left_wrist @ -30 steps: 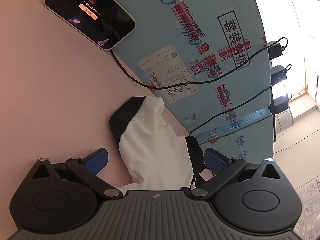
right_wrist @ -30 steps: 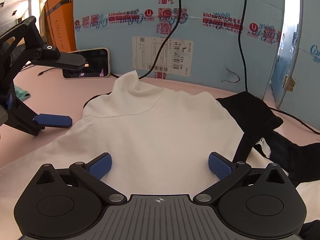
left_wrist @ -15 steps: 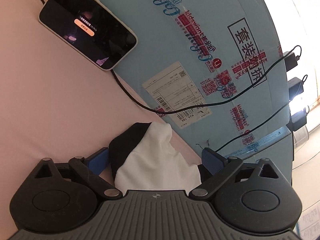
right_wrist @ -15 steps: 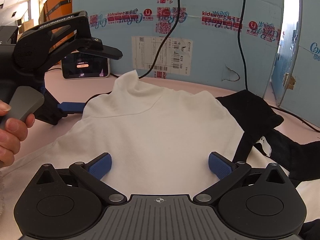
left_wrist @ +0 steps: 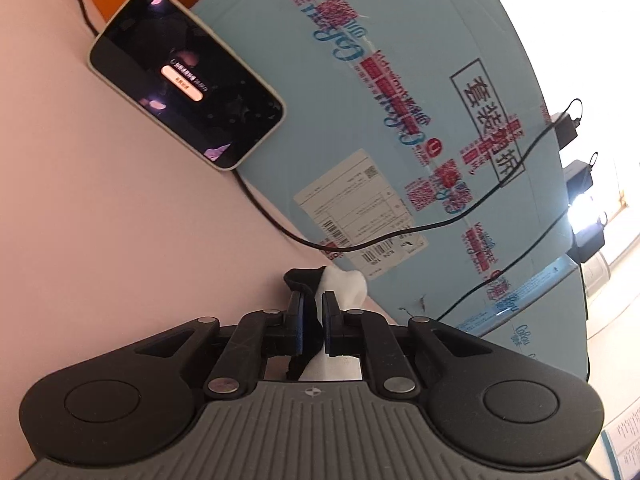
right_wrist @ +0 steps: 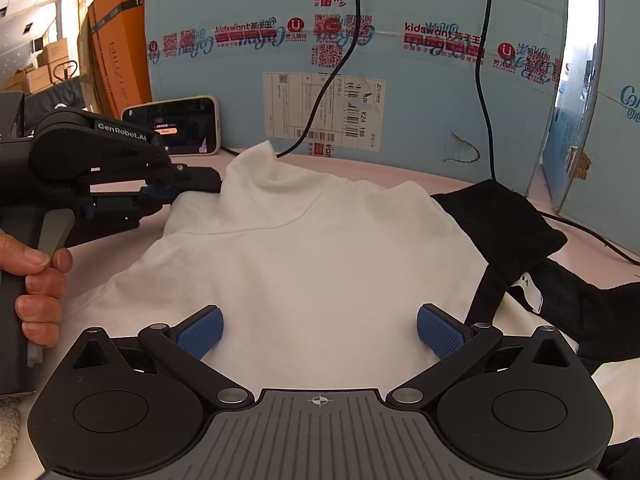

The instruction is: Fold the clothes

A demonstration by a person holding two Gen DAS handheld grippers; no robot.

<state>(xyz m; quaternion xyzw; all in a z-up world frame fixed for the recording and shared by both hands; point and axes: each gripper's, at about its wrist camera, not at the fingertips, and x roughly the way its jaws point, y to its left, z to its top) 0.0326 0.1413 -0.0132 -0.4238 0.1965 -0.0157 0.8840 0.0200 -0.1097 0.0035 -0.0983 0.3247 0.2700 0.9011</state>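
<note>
Against the blue carton [right_wrist: 420,92], on the pink bench [left_wrist: 100,220]: one white garment [right_wrist: 304,256] with black sleeves, spread flat, its upper edge rumpled up near the carton's shipping label [right_wrist: 324,110].

Left hand-held gripper [left_wrist: 313,322]: jaws narrowed onto a pinch of cloth where the white body meets the black left sleeve [left_wrist: 298,278], on the side of the garment away from the carton's torn corner. Grip judged to be for lifting that sleeve edge and carrying it over the body; a hand [right_wrist: 38,292] squeezes the trigger to hold the clamp.

Right hand-held gripper [right_wrist: 319,330]: jaws spread wide, nothing between them, hovering low over the white panel on the side far from the carton. Placement suits either pinning the cloth or taking a second grip; which one cannot be told.

Black right sleeve [right_wrist: 504,224]: lies outward toward the carton's right end, not tucked in.

Phone [right_wrist: 178,126]: propped against the carton, screen lit, cable [right_wrist: 332,80] trailing over the carton face.

Fold status: body flat, sleeves out.
</note>
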